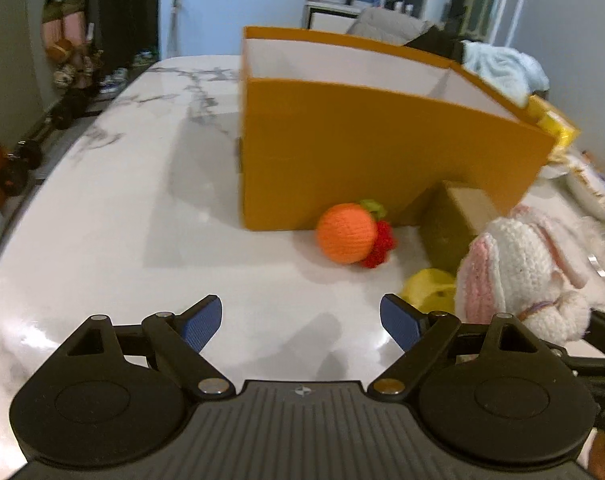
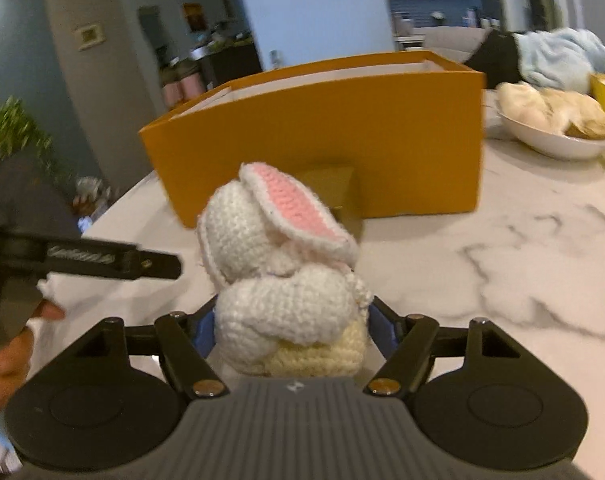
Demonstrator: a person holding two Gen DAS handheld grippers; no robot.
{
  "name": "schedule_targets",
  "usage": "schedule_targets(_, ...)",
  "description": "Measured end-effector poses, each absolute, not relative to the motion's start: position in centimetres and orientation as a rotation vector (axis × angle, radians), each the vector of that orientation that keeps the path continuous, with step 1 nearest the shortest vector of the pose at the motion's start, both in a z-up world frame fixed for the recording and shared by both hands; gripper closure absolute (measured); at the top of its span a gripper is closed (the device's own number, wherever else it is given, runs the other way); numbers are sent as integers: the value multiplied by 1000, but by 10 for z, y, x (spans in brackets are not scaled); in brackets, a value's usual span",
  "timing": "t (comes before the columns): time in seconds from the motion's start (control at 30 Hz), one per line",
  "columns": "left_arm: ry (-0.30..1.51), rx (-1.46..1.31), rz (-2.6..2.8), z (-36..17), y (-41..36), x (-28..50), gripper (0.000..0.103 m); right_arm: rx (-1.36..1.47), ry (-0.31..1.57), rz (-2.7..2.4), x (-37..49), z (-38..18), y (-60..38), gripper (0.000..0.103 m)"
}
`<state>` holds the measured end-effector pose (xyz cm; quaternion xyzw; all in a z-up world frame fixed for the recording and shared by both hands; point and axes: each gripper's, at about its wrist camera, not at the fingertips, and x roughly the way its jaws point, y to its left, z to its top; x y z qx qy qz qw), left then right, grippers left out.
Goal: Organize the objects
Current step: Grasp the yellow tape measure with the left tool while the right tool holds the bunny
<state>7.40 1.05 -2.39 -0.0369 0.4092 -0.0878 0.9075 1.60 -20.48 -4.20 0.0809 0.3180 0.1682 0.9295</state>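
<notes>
The right claw (image 2: 290, 326) is clamped on the crochet bunny (image 2: 280, 276), just in front of the orange box (image 2: 322, 140). The left claw (image 1: 301, 322) gapes empty above the marble worktop (image 1: 122, 208); a knitted orange (image 1: 346, 233) lies against the box's front.

Left gripper (image 1: 301, 322): matte black plastic, with a ribbed dark grey central block bearing a small round crosshair mark. Two round black discs sit at its sides, each topped by a triangular bracket with an open window. Silver and brass-coloured rivets pin the slim black link arms. Its fingers (image 1: 200, 322) carry ribbed blue pads.

Right gripper (image 2: 290, 330): the same black build, ribbed grey block with a small white logo, matching discs, brackets and rivets, and blue pads (image 2: 382, 330). A black bar with pale lettering belongs to the other gripper.
</notes>
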Motion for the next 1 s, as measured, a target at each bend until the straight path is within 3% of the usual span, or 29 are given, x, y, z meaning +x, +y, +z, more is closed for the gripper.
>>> schedule_targets(0.5, 820, 162, -359, -42, -81, 92, 1, 308, 659, 198, -5, -44, -271, 28)
schedule_targets(0.6, 795, 144, -321, -47, -74, 89, 8, 307, 660, 202, -6, -43, -269, 27)
schedule_targets(0.67, 777, 137, -306, -46, -69, 86, 25, 304, 662, 205, -5, -44, -269, 26)
schedule_targets(0.7, 773, 130, -297, -45, -66, 85, 28, 302, 663, 207, -4, -45, -269, 26)
schedule_targets(1.0, 762, 73, -193, -45, -23, 75, 29, 198, 667, 183, -3, -42, -246, 25)
